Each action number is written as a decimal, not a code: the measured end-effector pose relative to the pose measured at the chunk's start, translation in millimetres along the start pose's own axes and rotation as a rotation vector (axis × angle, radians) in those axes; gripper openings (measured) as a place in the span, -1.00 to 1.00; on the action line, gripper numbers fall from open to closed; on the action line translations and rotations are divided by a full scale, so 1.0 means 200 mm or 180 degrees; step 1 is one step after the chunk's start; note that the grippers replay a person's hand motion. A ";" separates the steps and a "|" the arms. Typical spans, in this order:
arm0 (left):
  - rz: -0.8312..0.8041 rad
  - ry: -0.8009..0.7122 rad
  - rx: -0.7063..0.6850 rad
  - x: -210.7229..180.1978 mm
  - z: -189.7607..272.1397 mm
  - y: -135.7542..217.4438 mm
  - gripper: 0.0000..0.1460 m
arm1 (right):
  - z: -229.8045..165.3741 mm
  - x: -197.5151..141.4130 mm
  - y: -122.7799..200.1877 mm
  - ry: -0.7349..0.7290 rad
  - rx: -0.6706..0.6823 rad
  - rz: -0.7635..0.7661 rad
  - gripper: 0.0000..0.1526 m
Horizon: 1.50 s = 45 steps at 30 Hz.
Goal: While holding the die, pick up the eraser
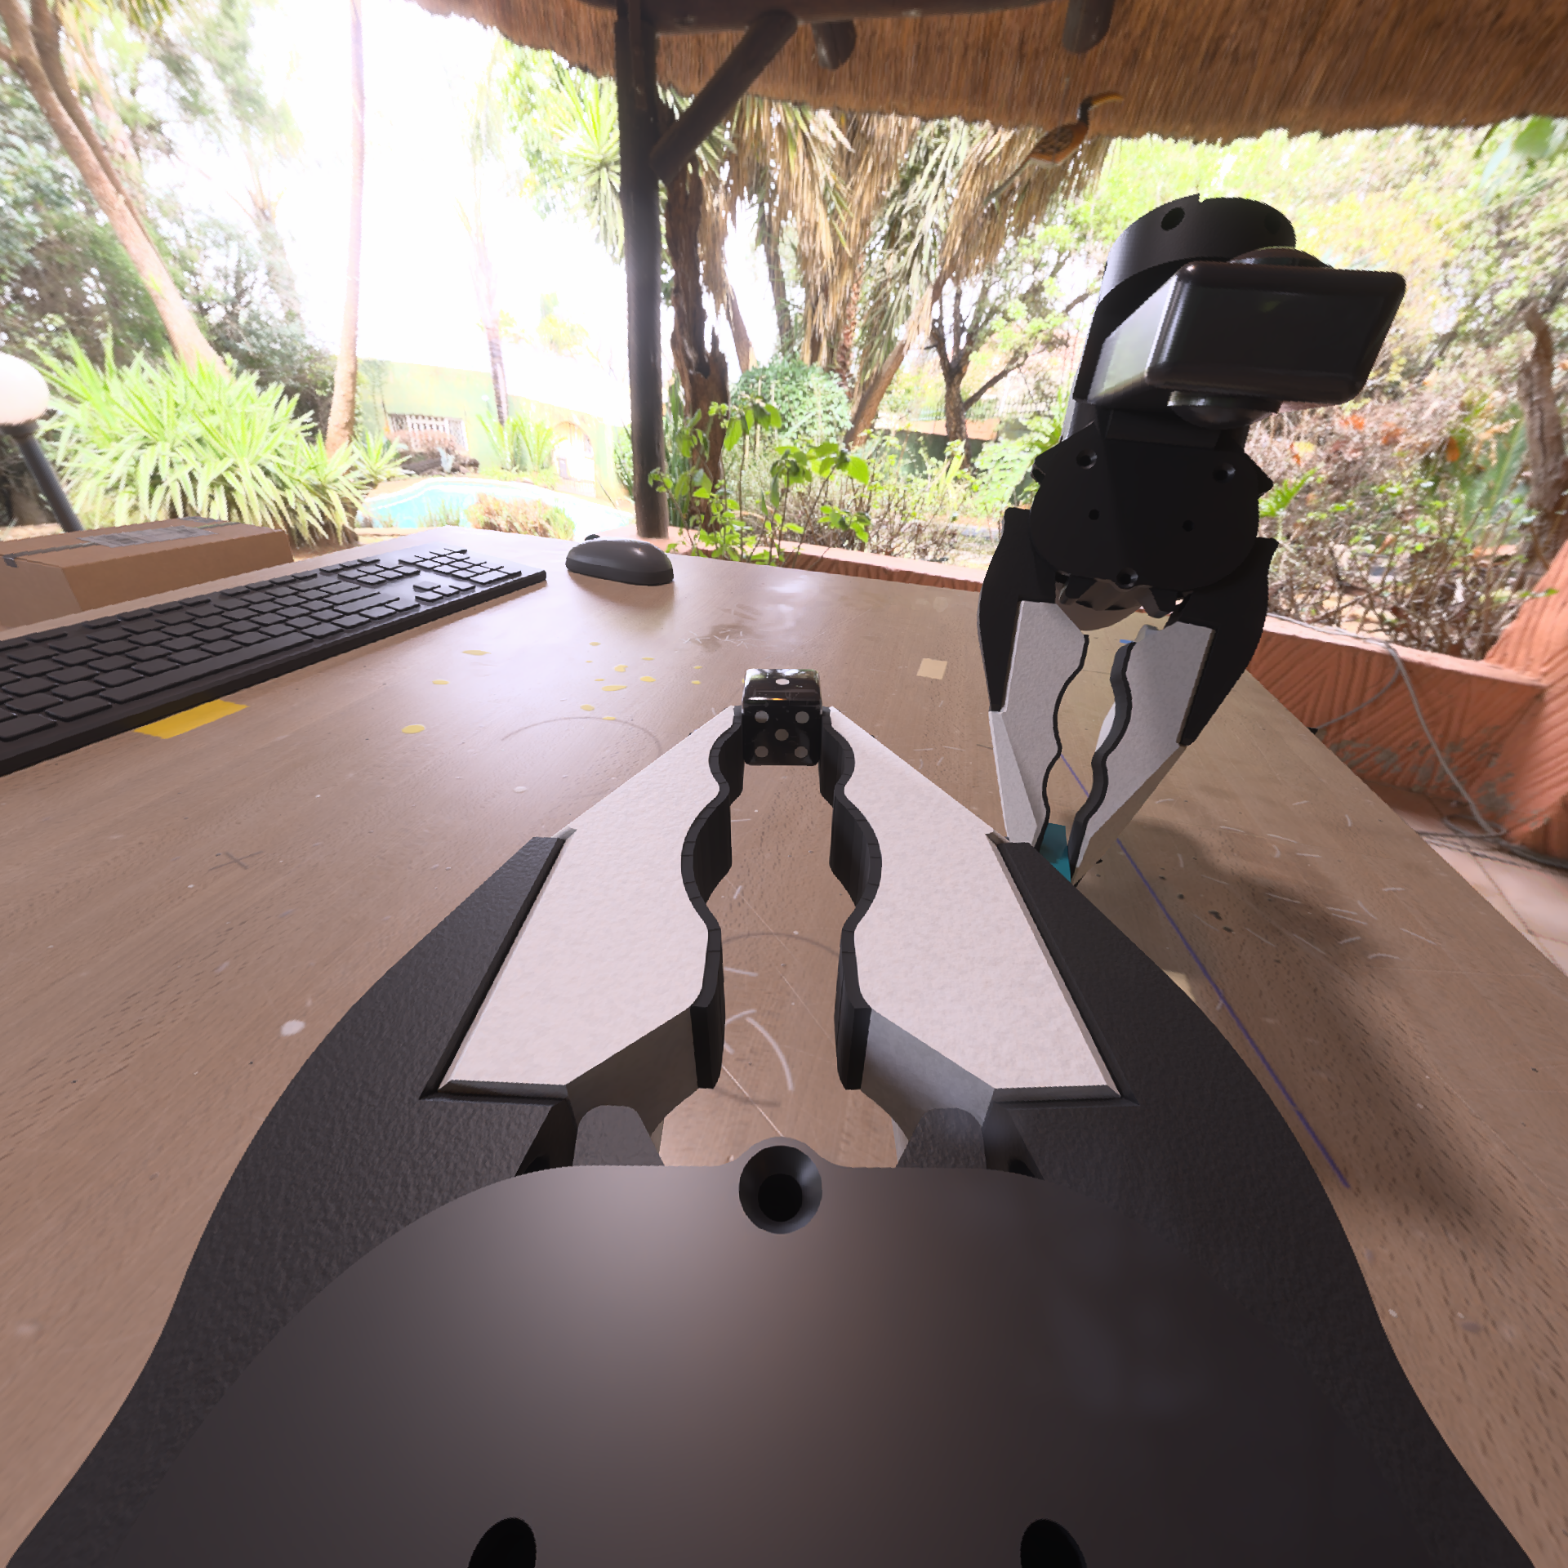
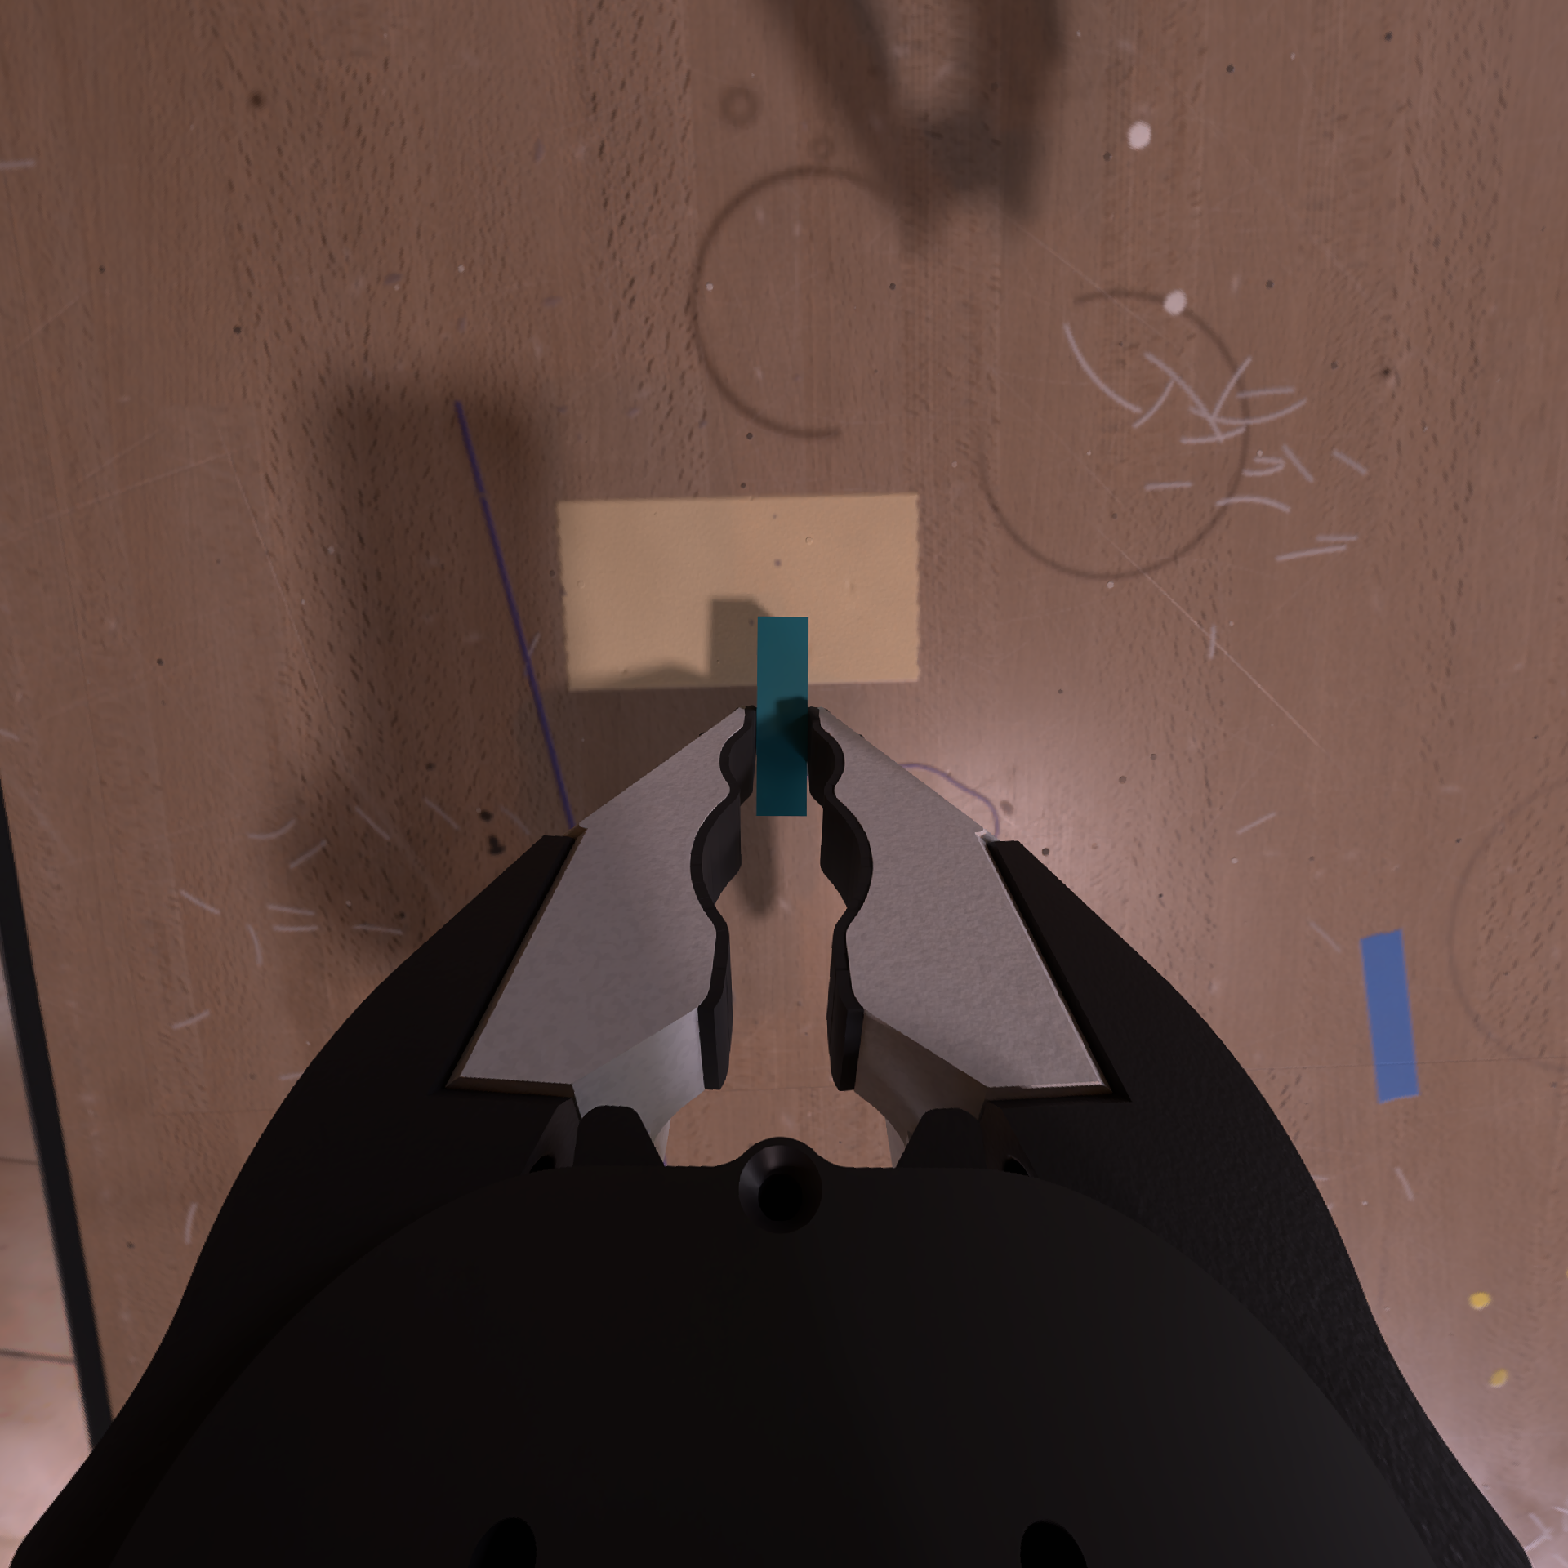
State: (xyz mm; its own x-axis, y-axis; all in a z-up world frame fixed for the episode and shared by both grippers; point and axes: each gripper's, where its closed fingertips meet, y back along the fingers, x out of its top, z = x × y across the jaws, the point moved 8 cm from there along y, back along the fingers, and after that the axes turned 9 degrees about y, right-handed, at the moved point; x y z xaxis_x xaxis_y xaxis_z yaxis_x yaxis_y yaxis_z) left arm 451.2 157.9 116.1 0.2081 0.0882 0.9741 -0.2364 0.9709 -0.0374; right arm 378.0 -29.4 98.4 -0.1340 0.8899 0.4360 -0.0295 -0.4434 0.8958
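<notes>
Farthest left on the wooden surface (image 1: 356,848) lay a cardboard box (image 1: 144,556), then a black keyboard (image 1: 238,628), then a dark mouse (image 1: 619,562) toward the far edge. Yellow tape (image 1: 191,717) sat by the keyboard's near edge.

At the middle, the left gripper (image 1: 781,734) was closed on the black, white-spotted die (image 1: 781,719), pinched right at the fingertips and held above the surface.

Right of it, the right gripper (image 1: 1056,848) pointed steeply down, its tips close to the surface, with a sliver of the teal eraser (image 1: 1055,844) showing between them.

From the right wrist view, the right gripper (image 2: 781,721) was clamped on the eraser (image 2: 781,670), a narrow teal strip seen edge-on. Both fingertips (image 2: 740,728) pressed against its sides, and its far end stuck out past them. Whether the eraser touched the surface could not be told. Beyond it a tan patch of tape (image 2: 738,560) lay flat on the surface (image 2: 254,254), the eraser's shadow falling across it. A thin purple line (image 2: 509,594) ran to the left of the patch, and a blue strip (image 2: 1389,1014) lay well to the right.
</notes>
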 end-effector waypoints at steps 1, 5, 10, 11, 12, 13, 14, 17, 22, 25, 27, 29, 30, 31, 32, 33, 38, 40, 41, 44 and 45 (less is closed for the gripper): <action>-0.0007 -0.0007 0.0002 0.00 0.00 0.00 -0.78 | 0.00 0.00 -0.01 -0.0057 0.0002 -0.0009 -0.86; -0.0020 -0.0010 0.0003 0.00 0.00 0.00 -0.78 | -0.01 0.01 -0.02 -0.0247 -0.0033 -0.0037 -0.86; -0.0016 0.0005 0.0001 0.00 0.00 0.00 -0.78 | -0.01 0.02 -0.02 -0.0202 -0.0020 -0.0058 -0.86; -0.0017 0.0006 0.0001 0.00 0.00 0.00 -0.78 | 0.00 0.02 -0.03 -0.0196 -0.0015 -0.0058 -0.86; -0.0018 0.0008 0.0001 0.00 0.00 0.00 -0.78 | 0.00 0.02 -0.03 -0.0194 -0.0006 -0.0061 -0.86; -0.0018 0.0010 0.0000 0.00 0.00 0.00 -0.78 | 0.00 0.02 -0.03 -0.0193 0.0001 -0.0072 -0.86; -0.0019 0.0009 0.0000 0.00 0.00 0.00 -0.78 | 0.00 0.02 -0.03 -0.0190 0.0004 -0.0084 -0.86; -0.0018 0.0011 0.0000 0.00 0.00 0.00 -0.78 | 0.00 0.02 -0.02 -0.0210 0.0005 -0.0066 -0.86; -0.0020 0.0013 -0.0008 0.00 0.00 0.00 -0.78 | 0.00 0.00 -0.02 -0.0218 0.0030 0.0037 -0.86; -0.0015 0.0016 -0.0008 0.00 0.00 0.00 -0.78 | 0.00 -0.01 -0.02 -0.0188 0.0047 0.0141 -0.86; -0.0009 0.0016 -0.0006 0.00 0.00 0.00 -0.78 | 0.00 -0.02 -0.02 -0.0176 0.0045 0.0228 -0.86; -0.0016 0.0023 -0.0005 0.00 0.00 0.00 -0.78 | 0.00 -0.02 -0.02 -0.0218 0.0052 0.0311 -0.86; -0.0022 0.0025 -0.0004 -0.01 -0.01 0.00 -0.78 | 0.00 -0.02 -0.01 -0.0233 0.0044 0.0351 -0.86; -0.0028 0.0024 -0.0004 -0.01 -0.01 0.00 -0.78 | 0.01 -0.02 -0.01 -0.0241 0.0030 0.0371 -0.86; -0.0033 0.0021 -0.0003 -0.01 -0.01 0.00 -0.78 | 0.01 -0.02 0.00 -0.0242 0.0017 0.0360 -0.86; -0.0037 0.0020 -0.0002 -0.01 -0.01 0.00 -0.78 | 0.00 -0.03 0.00 -0.0237 0.0015 0.0329 -0.86; -0.0042 0.0023 -0.0005 -0.01 -0.01 0.00 -0.78 | 0.00 -0.03 0.00 -0.0163 0.0032 0.0289 -0.86; -0.0046 0.0022 -0.0005 -0.01 -0.01 0.00 -0.78 | 0.00 -0.03 0.00 -0.0155 0.0030 0.0275 -0.86; -0.0046 0.0022 -0.0006 -0.01 -0.01 0.00 -0.78 | 0.00 -0.03 -0.01 -0.0158 0.0044 0.0272 -0.86; -0.0045 0.0025 -0.0009 -0.01 0.00 0.00 -0.78 | 0.00 -0.03 -0.01 -0.0162 0.0058 0.0242 -0.86; -0.0044 0.0025 -0.0009 -0.01 0.00 0.00 -0.78 | 0.00 -0.03 -0.01 -0.0165 0.0057 0.0239 -0.86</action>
State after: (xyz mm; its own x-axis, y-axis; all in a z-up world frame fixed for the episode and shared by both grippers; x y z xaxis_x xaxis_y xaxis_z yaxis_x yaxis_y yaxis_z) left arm 451.9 157.1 113.9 0.2187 0.0764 0.9728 -0.2306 0.9727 -0.0246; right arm 378.8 -34.2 93.1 -0.0838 0.8587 0.5056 -0.0036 -0.5076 0.8616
